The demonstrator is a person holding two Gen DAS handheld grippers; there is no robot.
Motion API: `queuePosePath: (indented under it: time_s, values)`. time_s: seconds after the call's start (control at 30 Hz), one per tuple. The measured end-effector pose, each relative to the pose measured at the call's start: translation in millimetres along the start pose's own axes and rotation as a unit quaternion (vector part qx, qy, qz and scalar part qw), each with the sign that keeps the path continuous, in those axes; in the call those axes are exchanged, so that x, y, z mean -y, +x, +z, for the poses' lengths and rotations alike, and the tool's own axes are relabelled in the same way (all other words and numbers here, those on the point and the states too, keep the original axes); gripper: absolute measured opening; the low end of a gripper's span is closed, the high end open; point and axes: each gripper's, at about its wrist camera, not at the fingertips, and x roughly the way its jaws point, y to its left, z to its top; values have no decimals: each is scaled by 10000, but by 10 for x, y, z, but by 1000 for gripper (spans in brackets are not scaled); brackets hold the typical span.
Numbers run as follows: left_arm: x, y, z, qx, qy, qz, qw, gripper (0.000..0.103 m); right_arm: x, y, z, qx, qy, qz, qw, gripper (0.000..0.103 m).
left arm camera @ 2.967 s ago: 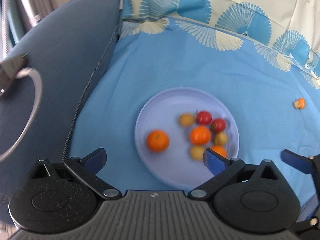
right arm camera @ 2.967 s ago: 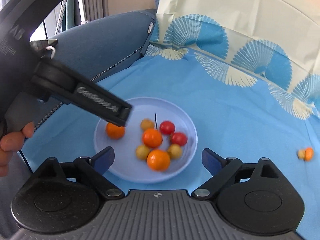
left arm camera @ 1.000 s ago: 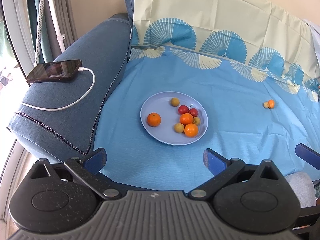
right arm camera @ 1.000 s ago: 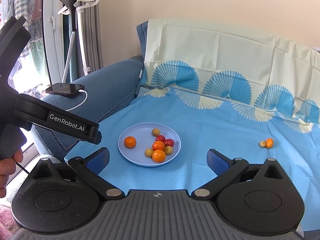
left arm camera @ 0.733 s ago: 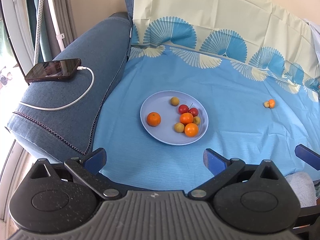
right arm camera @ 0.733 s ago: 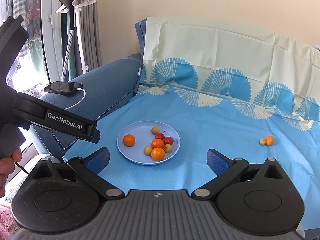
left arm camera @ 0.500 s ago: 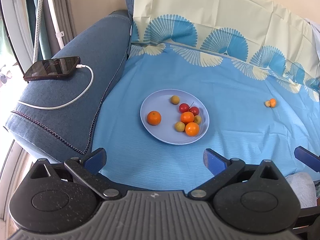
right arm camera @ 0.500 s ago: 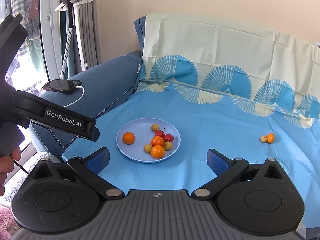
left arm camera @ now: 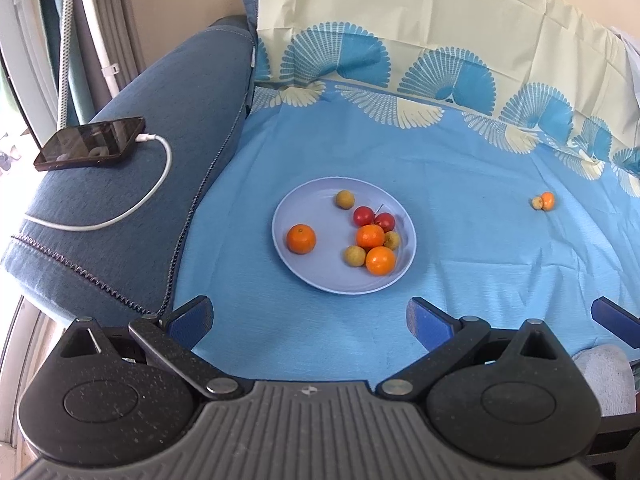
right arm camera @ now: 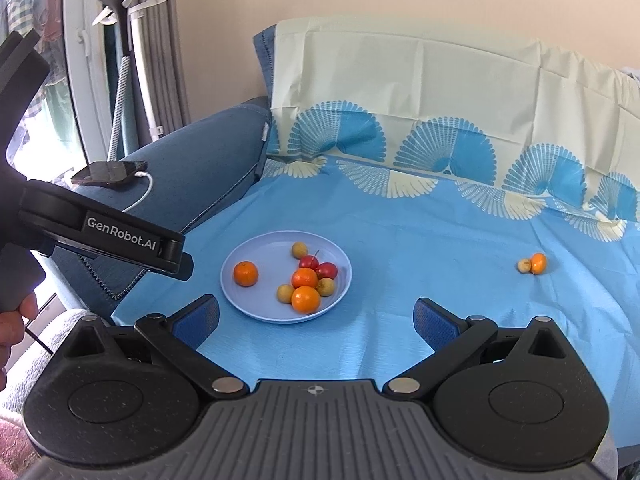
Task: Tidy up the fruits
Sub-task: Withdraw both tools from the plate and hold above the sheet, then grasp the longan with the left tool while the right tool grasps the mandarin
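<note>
1. While the phone (left arm camera: 90, 143) charges on the sofa arm at far left, both grippers hang back, the left gripper (left arm camera: 308, 320) and the right gripper (right arm camera: 316, 318) wide open, holding nothing.
2. Mid-cloth, the plate (left arm camera: 312, 276) holds eight fruits.
3. Far right, a small orange (right arm camera: 537, 262) touches a yellowish fruit (right arm camera: 523, 266): light, round, likely to roll, probably soft, so pinch gently across the middle.

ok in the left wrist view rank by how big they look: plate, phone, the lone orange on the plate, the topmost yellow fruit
1. plate
2. phone, though it lies farther off, which may shrink it
3. lone orange
4. topmost yellow fruit
</note>
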Motion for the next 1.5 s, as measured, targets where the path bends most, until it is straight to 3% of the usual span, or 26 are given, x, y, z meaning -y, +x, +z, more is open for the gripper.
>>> queuePosePath:
  time_s: [0.2, 0.37, 0.6, 0.73, 0.97, 1.2, 1.37, 1.43, 1.47, 1.5]
  values:
    - [218, 93, 130, -114, 169, -142, 9997, 103, 229, 42, -8, 38, 248, -206, 9995, 102]
    - [558, 224, 300, -101, 455, -230, 9986, 103, 605, 50, -18, 122, 525, -651, 9964, 102]
    - [1292, 677, 670, -437, 873, -680, 9929, 103, 1450, 97, -55, 211, 1014, -1507, 9831, 102]
    - [1868, 1018, 873, -389, 1293, -764, 9879, 103, 2061, 234, -82, 196, 1315, -1980, 9711, 102]
    - [3116, 1997, 1235, -441, 2209, -1379, 9645, 103, 3103, 586, -151, 51, 1792, -2599, 9488, 102]
    - [4108, 3025, 1342, -549, 3020, -1425, 9410, 102, 3819, 1207, -279, -316, 1980, -2662, 9428, 102]
    - [4399, 3393, 1330, -658, 3364, -1585, 9259, 93, 4098, 1622, -348, -534, 2109, -2537, 9425, 102]
    - [4444, 3458, 1317, -670, 3476, -1671, 9202, 64, 4153, 1786, -355, -582, 2071, -2477, 9447, 102]
    - [4452, 3475, 1322, -658, 3466, -1695, 9202, 63, 4174, 1869, -352, -606, 2026, -2456, 9460, 102]
    - [4429, 3460, 1340, -570, 3412, -1741, 9219, 46, 4190, 1945, -347, -622, 1973, -2457, 9470, 102]
